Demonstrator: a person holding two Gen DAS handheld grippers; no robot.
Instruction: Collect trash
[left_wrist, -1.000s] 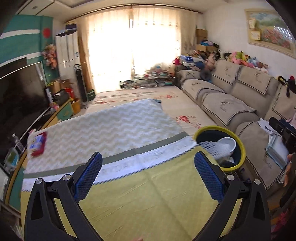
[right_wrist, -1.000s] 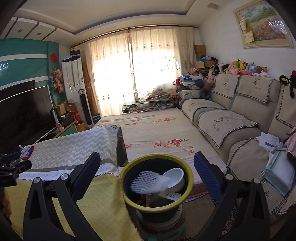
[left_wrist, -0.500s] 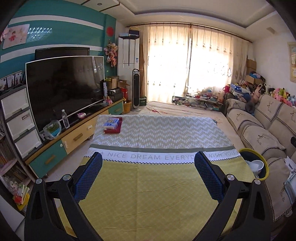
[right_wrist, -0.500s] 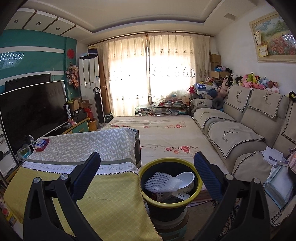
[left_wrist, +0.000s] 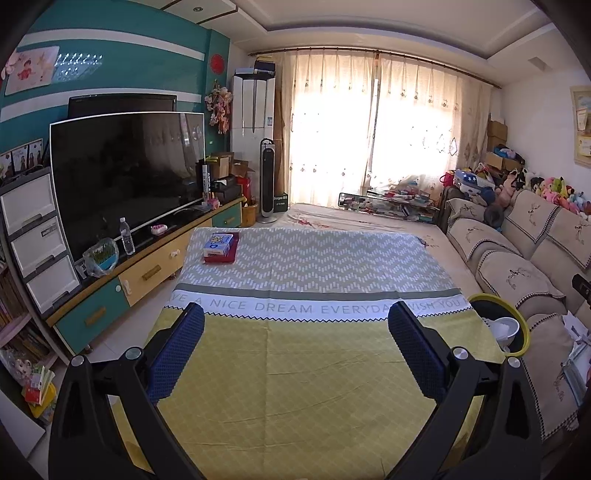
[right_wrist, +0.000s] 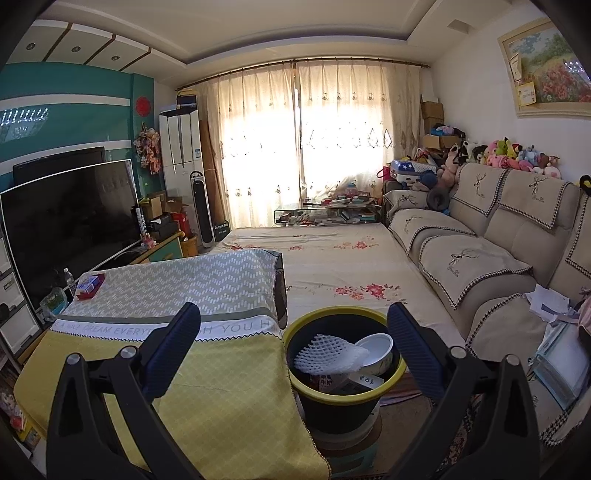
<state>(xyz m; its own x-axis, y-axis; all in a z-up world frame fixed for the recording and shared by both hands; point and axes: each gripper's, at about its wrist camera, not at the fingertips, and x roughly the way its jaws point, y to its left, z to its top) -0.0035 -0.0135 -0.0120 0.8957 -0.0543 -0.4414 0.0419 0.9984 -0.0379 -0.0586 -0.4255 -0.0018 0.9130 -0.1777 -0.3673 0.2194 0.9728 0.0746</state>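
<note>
Left gripper (left_wrist: 295, 332) spread wide, nothing between its blue-padded fingers (left_wrist: 177, 350), hovering over the near yellow end of the cloth-covered desk (left_wrist: 295, 387). Right gripper (right_wrist: 291, 338) also spread wide and holding nothing, aimed at the black round trash bin with yellow rim (right_wrist: 341, 397), which stands on the floor just beside the desk's right near edge. In the bin: white foam fruit net (right_wrist: 327, 354) on top, white plastic bowl (right_wrist: 376, 349) just right of it and touching, and a printed carton (right_wrist: 330, 384) lower down, partly hidden. From the left wrist view the bin (left_wrist: 519, 325) sits at the right edge with only part of it visible. Desk surface bare apart from a small blue-white box on a red flat box (left_wrist: 219, 247) at the far left corner. Beige sofa (right_wrist: 509, 236) along the right, large black TV (left_wrist: 125, 173) on the left, curtained window at the far end.
</note>
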